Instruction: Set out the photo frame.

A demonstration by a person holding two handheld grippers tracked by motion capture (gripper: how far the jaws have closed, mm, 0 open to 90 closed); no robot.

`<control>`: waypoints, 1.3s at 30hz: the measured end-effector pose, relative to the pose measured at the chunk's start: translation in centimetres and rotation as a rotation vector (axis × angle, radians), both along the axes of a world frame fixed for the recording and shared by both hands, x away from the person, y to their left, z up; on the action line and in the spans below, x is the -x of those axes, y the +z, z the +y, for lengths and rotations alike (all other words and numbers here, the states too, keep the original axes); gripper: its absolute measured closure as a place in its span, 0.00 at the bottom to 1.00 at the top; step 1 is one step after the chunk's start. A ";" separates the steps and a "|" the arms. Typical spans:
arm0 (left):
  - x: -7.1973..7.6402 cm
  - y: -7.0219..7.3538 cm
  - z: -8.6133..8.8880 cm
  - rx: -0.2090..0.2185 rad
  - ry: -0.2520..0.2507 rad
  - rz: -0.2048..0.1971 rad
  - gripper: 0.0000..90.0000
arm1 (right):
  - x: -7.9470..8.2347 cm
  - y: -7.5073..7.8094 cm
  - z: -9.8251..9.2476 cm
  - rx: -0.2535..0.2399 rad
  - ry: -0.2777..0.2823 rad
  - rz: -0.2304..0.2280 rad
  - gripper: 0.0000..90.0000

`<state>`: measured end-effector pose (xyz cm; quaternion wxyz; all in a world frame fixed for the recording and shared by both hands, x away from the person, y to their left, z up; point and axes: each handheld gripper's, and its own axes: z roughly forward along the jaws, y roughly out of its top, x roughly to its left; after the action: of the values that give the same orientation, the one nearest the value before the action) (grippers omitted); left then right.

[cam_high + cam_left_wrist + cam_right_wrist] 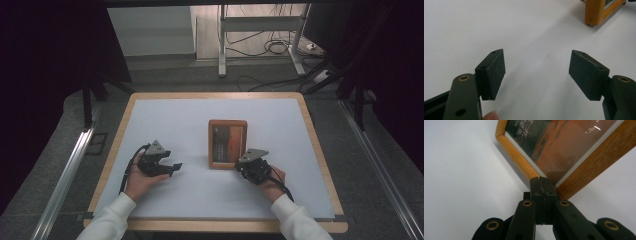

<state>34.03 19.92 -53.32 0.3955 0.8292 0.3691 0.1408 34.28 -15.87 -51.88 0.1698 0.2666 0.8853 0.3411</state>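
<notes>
R gripper (541,185) closed at wooden frame (227,143) corner; L gripper (537,72) agape.

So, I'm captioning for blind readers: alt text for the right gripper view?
The right gripper, jaws shut together, meets the near corner of a wooden picture frame lying on a white table.

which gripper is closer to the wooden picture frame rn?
Right. The right gripper sits at the picture frame's near right corner, jaws together against that corner. The left gripper is off to the frame's left on the white mat, jaws apart.
</notes>
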 end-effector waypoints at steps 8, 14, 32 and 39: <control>-0.1 0.0 0.1 -0.004 0.002 0.000 0.32 | -0.1 0.0 -0.2 -0.011 0.002 0.006 1.00; 0.0 0.0 0.0 -0.003 0.002 -0.003 0.32 | 0.0 0.0 -0.1 -0.009 -0.003 -0.002 1.00; 1.4 0.9 -0.1 0.030 -0.004 -0.014 0.32 | 2.5 2.1 -7.0 -0.205 -0.146 -0.061 0.41; 2.5 1.0 0.1 0.032 0.004 -0.010 0.32 | 4.3 1.9 -11.9 -0.239 -0.247 -0.080 0.34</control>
<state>31.55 19.97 -52.29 0.4104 0.8212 0.3711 0.1399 29.98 -27.80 -49.95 0.2126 0.3777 0.7916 0.4307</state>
